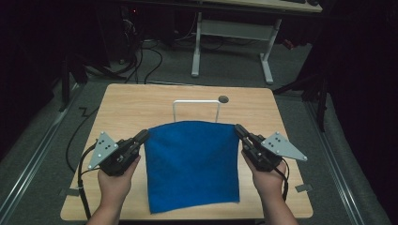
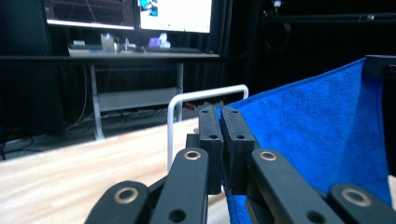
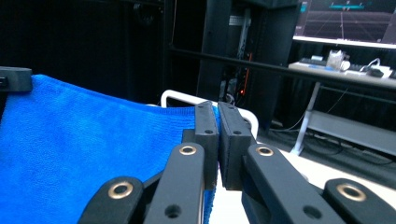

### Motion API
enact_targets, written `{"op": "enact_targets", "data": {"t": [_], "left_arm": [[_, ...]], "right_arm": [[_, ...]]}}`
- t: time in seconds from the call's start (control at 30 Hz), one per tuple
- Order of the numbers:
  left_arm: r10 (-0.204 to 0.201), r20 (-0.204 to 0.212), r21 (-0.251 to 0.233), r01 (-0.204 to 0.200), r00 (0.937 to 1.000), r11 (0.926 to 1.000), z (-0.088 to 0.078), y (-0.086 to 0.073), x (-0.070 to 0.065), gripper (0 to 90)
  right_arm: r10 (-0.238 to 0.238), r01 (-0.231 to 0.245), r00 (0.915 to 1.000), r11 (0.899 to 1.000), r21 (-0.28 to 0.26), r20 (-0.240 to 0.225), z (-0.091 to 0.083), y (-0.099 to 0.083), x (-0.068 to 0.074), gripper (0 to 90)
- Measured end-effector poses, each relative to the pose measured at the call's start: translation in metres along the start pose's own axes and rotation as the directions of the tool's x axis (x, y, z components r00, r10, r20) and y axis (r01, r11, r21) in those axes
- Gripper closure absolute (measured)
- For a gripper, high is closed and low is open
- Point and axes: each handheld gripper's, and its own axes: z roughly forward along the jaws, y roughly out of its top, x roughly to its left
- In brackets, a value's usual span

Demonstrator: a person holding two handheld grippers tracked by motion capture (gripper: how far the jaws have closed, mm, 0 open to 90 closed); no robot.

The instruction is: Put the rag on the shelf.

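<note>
Over the wooden desk (image 1: 131,105) we see the left claw (image 1: 142,136) and right claw (image 1: 239,130) each clenched on an upper corner of the blue cloth (image 1: 191,164), stretched taut, seemingly for draping over the white rail (image 1: 196,102) behind.

ok quick headcount: one blue cloth (image 1: 192,164), just the single piece, no second one under it that i can see. two grippers, the left gripper (image 1: 142,136) and the right gripper (image 1: 240,130), and each has two black jaws, so four jaws total. two hands on them, left hand (image 1: 115,180) and right hand (image 1: 267,177). two grey triangle plates, one per gripper. one white u-shaped rail (image 1: 196,108) standing on one wooden table (image 1: 136,110), with one round hole (image 1: 223,99) in the top. behind it, one desk (image 1: 232,28) with two white legs showing, plus two lit screens up on it in the left gripper view.
</note>
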Motion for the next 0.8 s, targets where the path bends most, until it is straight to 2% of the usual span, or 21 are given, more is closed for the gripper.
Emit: {"op": "enact_targets", "data": {"t": [0.03, 0.3, 0.47, 0.67, 0.8], "left_arm": [[0.001, 0.0, -0.007, -0.001, 1.0, 1.0, 0.001, 0.003, 0.0, 87.9], [0.05, -0.013, -0.066, -0.051, 0.9986, 0.9965, 0.01, 0.038, 0.007, 88.2], [0.082, -0.023, -0.08, -0.083, 0.9964, 0.9933, 0.013, 0.057, 0.01, 88.2], [0.102, -0.028, -0.081, -0.104, 0.9944, 0.9913, 0.015, 0.065, 0.011, 88.2], [0.097, -0.031, -0.059, -0.098, 0.9948, 0.9934, 0.021, 0.064, 0.016, 88.2]], "right_arm": [[0.0, 0.0, 1.0, 1.0, 0.0, 0.0, 0.0, 0.0, 0.0, 88.0], [-0.039, 0.04, 0.9991, 0.998, -0.048, 0.015, 0.004, 0.033, -0.003, 88.1], [-0.045, 0.047, 0.9987, 0.996, -0.07, 0.023, 0.006, 0.045, -0.004, 88.1], [-0.049, 0.051, 0.9984, 0.996, -0.073, 0.027, 0.008, 0.051, -0.006, 88.1], [-0.048, 0.05, 0.9984, 0.996, -0.07, 0.031, 0.01, 0.051, -0.007, 88.1]]}}
